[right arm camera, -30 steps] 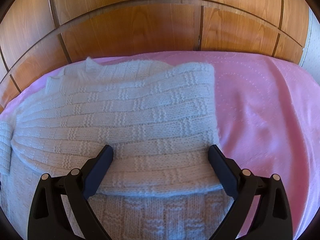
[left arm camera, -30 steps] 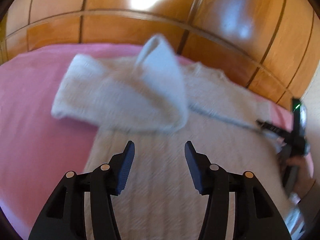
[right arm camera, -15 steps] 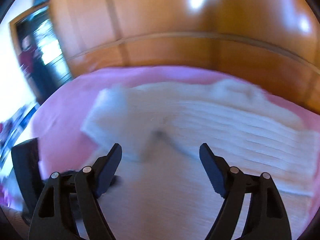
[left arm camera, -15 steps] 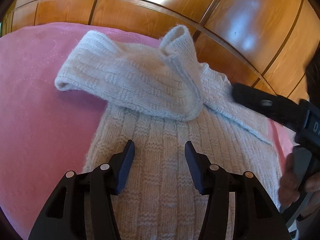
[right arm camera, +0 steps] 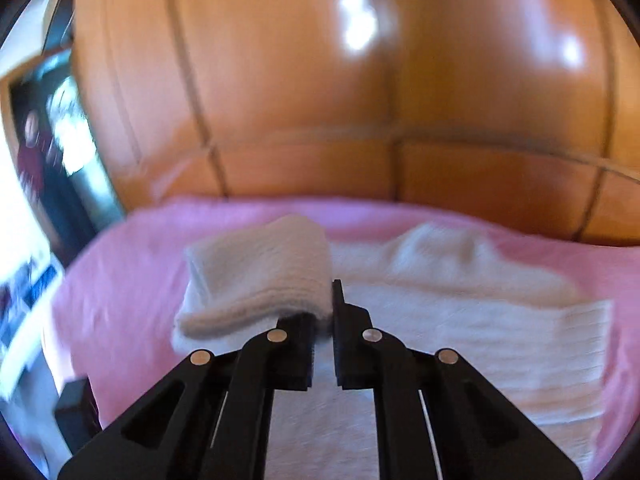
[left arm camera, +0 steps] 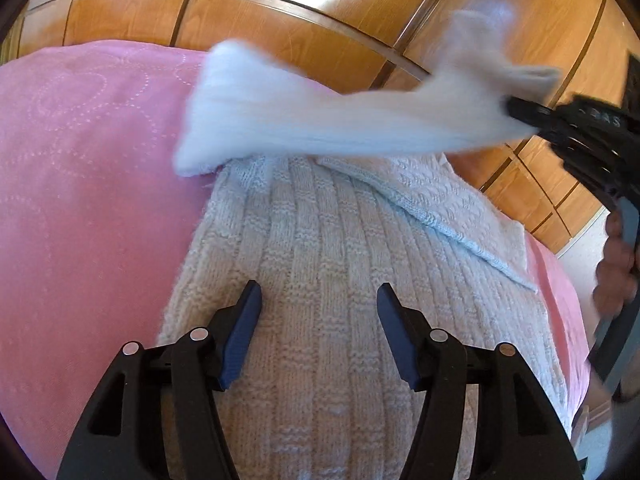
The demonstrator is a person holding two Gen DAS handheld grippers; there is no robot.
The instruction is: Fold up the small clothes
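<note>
A white knit sweater (left arm camera: 320, 240) lies flat on a pink bedspread (left arm camera: 80, 160). My left gripper (left arm camera: 318, 292) hovers over the sweater's body; its jaws are opening, with only the flat knit beneath them and nothing pinched. One sleeve (left arm camera: 320, 120) is raised off the sweater and stretched to the right, blurred by motion. My right gripper (left arm camera: 516, 112) is shut on the sleeve's end. In the right wrist view the sleeve (right arm camera: 260, 272) hangs from the shut right gripper (right arm camera: 322, 312), above the rest of the sweater (right arm camera: 460, 320).
Glossy wooden panels (left arm camera: 280, 28) rise directly behind the bed. A person's hand (left arm camera: 616, 264) holds the right gripper's handle at the right edge. A dark mirror or doorway (right arm camera: 60, 140) stands left of the bed. Pink bedspread (right arm camera: 120, 280) shows left of the sweater.
The right gripper went from wide open to shut on the sleeve and lifted it up and to the right. The left gripper's jaws have spread a little; it stays over the sweater.
</note>
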